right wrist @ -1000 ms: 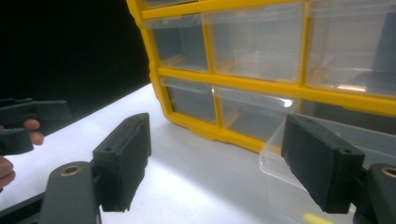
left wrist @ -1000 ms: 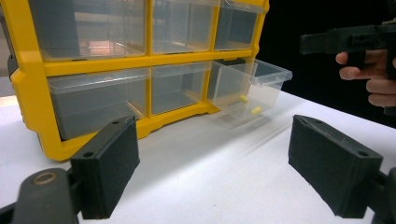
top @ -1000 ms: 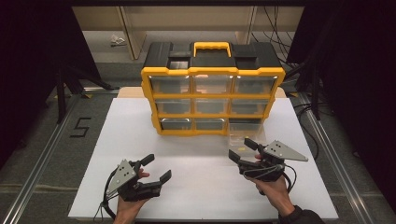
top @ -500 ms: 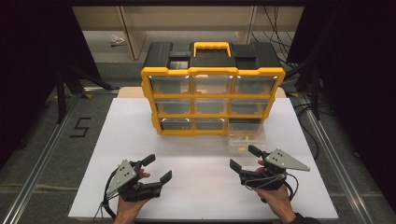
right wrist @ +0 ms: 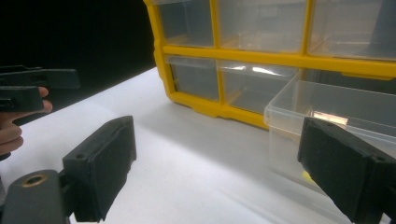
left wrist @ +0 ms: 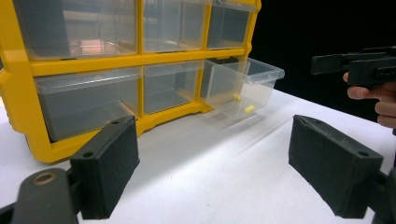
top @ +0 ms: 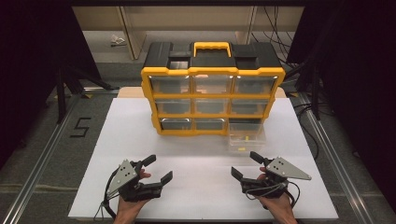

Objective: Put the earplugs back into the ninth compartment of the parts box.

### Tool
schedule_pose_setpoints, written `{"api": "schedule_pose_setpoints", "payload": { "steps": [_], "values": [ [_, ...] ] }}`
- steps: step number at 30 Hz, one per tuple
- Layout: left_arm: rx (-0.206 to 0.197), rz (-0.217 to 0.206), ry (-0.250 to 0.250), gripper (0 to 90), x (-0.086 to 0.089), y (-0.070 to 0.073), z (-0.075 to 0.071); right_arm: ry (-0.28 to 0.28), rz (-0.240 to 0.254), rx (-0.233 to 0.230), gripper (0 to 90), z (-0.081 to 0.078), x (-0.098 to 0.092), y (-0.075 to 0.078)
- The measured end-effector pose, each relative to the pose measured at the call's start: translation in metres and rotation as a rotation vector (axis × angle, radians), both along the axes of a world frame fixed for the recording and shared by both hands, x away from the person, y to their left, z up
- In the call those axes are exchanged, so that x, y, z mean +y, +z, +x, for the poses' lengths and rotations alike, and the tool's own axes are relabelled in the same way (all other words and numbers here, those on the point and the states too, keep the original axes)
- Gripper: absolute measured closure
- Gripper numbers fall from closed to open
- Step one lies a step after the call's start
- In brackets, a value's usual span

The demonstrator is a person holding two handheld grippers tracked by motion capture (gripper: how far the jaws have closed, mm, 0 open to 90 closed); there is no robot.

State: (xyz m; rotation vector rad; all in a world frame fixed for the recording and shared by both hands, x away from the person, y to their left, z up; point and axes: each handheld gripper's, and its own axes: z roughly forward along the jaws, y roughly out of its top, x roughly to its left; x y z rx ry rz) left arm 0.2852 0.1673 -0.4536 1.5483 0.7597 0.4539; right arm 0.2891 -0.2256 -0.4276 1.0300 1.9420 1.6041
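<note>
Clear drawer (top: 246,136) juts lengthwise from cabinet (top: 212,100) toward the person.

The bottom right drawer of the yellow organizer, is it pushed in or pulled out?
Pulled out. The clear drawer juts forward of the organizer's yellow frame onto the table.

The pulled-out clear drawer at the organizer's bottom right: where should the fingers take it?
Probably by the front lip of the clear drawer, coming from the table's near side: that rim juts out of the yellow organizer toward the open right gripper.
</note>
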Motion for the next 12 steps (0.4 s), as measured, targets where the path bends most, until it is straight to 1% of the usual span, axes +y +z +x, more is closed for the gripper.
{"api": "schedule_pose_setpoints", "payload": {
  "steps": [6,12],
  "values": [
    [0.000,0.000,0.001,15.5,0.0002,0.0000,0.0001,-0.005,0.006,0.011,12.3,0.0015,-0.0017,-0.0023],
    [0.000,0.000,0.000,15.5,0.0001,0.0001,0.0002,-0.008,0.008,0.006,12.3,0.0014,-0.0019,-0.0022]
  ]
}}
